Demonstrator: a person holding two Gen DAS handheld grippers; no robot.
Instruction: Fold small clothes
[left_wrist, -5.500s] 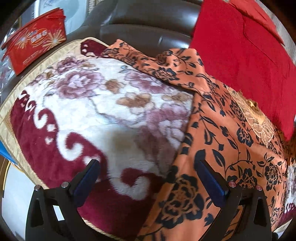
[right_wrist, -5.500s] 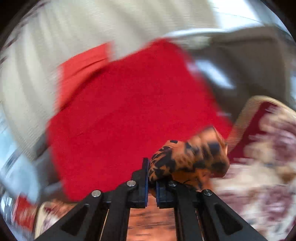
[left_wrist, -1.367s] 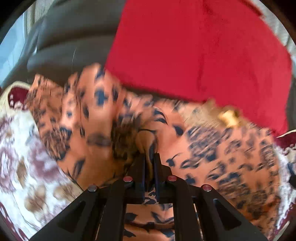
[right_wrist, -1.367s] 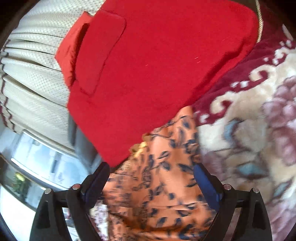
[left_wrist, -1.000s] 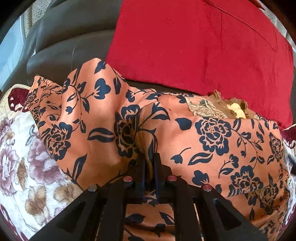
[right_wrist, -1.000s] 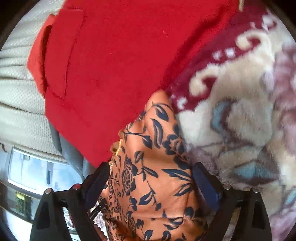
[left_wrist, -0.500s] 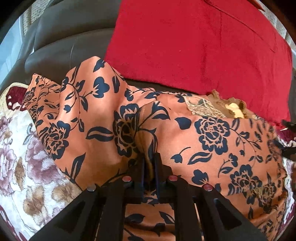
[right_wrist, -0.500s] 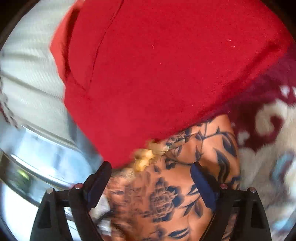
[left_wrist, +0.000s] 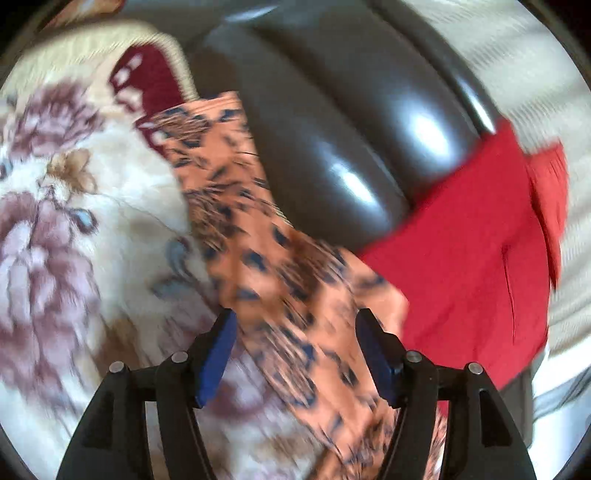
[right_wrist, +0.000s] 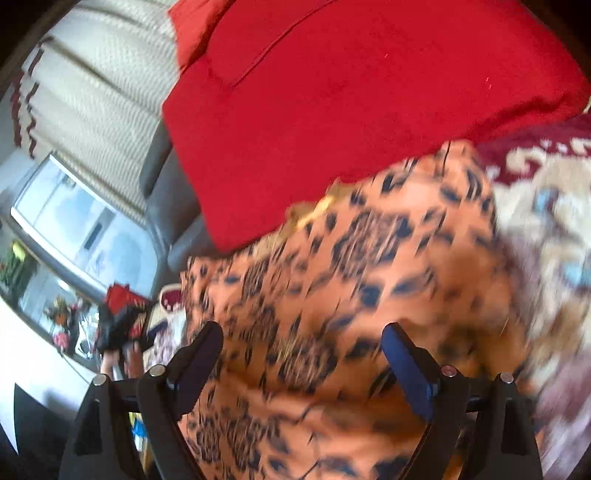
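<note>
The floral blanket (left_wrist: 66, 229) covers the sofa (left_wrist: 332, 122); a red cushion (right_wrist: 351, 92) leans at the far side. The orange garment (right_wrist: 369, 288) lies bunched between them, thin, limp, probably slippery: best pinched at a hem corner. Left tool (left_wrist: 295, 350) is opening, gripping nothing; right tool (right_wrist: 303, 365) gapes wide, empty.

left gripper (left_wrist: 297, 334) is tipped downward with its jaws opening, nothing pinched between the pads. right gripper (right_wrist: 303, 349) is angled down too, jaws spread wide, nothing clamped.

A dark leather sofa (left_wrist: 332, 122) stands before pale ribbed curtains (right_wrist: 99, 92) and a bright window (right_wrist: 74, 229).
</note>
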